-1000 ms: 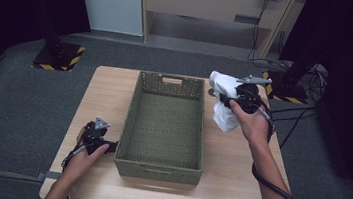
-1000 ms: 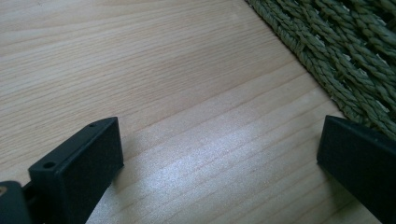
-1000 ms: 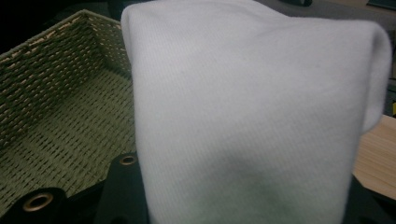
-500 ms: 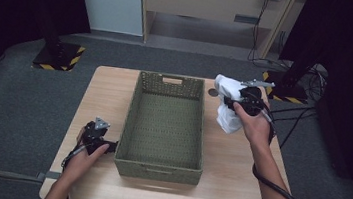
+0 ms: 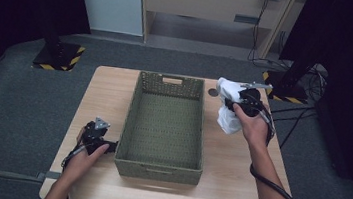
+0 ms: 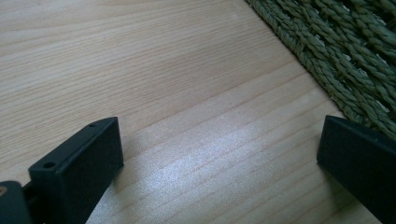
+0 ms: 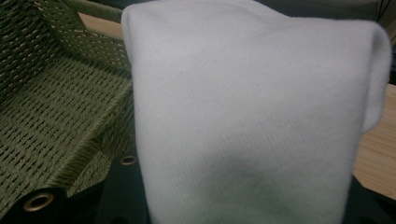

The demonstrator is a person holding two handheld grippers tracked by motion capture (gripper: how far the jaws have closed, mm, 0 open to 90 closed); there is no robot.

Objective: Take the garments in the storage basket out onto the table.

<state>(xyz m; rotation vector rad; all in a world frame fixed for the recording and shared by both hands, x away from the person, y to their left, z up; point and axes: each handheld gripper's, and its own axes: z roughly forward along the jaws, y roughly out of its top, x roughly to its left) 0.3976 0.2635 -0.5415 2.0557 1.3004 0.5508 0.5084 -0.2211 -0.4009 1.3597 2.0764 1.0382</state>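
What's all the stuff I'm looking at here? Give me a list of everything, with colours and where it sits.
basket: one, olive-green woven, mid-table, nothing inside.
white cloth: one, white, clamped in the right tongs, hanging beside the basket's right wall.
table: one, light wood, with a small round hole near its far edge.
stand bases: two, black with yellow-black striped edges, on the grey floor at far left and far right.
cables: several, black, on the floor right of the table.
cabinet: one, pale wood, behind the table.
left tongs: black, jaws open, resting on the table by the basket's near left corner.
right tongs: black, shut on the white cloth.
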